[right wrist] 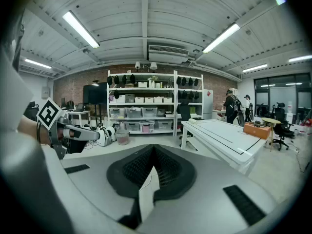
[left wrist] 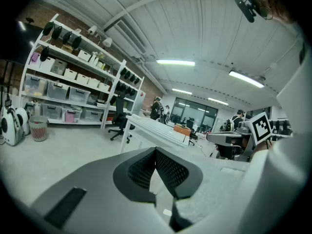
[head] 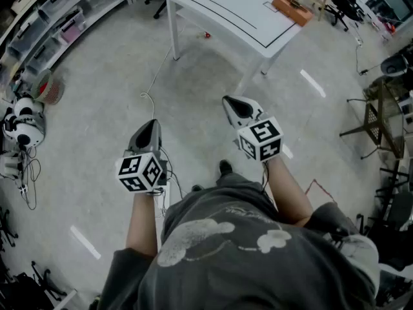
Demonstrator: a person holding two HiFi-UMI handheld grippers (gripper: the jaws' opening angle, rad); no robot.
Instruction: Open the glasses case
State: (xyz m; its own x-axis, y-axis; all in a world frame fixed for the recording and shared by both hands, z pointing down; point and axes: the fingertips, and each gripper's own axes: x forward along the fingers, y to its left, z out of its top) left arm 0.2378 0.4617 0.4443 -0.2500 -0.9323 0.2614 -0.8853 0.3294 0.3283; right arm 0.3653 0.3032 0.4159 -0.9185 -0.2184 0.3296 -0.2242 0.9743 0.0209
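An orange-brown glasses case (head: 292, 8) lies closed on the far right corner of a white table (head: 226, 11), well ahead of me. In the left gripper view the glasses case (left wrist: 182, 130) is small on the table (left wrist: 153, 126). The right gripper view shows the glasses case (right wrist: 257, 129) at the table's (right wrist: 219, 133) far end. Held in the air above the floor, my left gripper (head: 152, 123) (left wrist: 156, 151) is shut with nothing in it. To its right my right gripper (head: 227, 99) (right wrist: 153, 149) is likewise shut and holds nothing. Both are far short of the table.
Shelving with storage bins (head: 45, 24) runs along the left. A white machine (head: 22, 128) and a red-and-white bin (head: 48, 89) stand on the floor there. A cable (head: 151, 92) trails across the floor. A metal chair (head: 377, 121) stands at the right. People (right wrist: 229, 106) stand far off.
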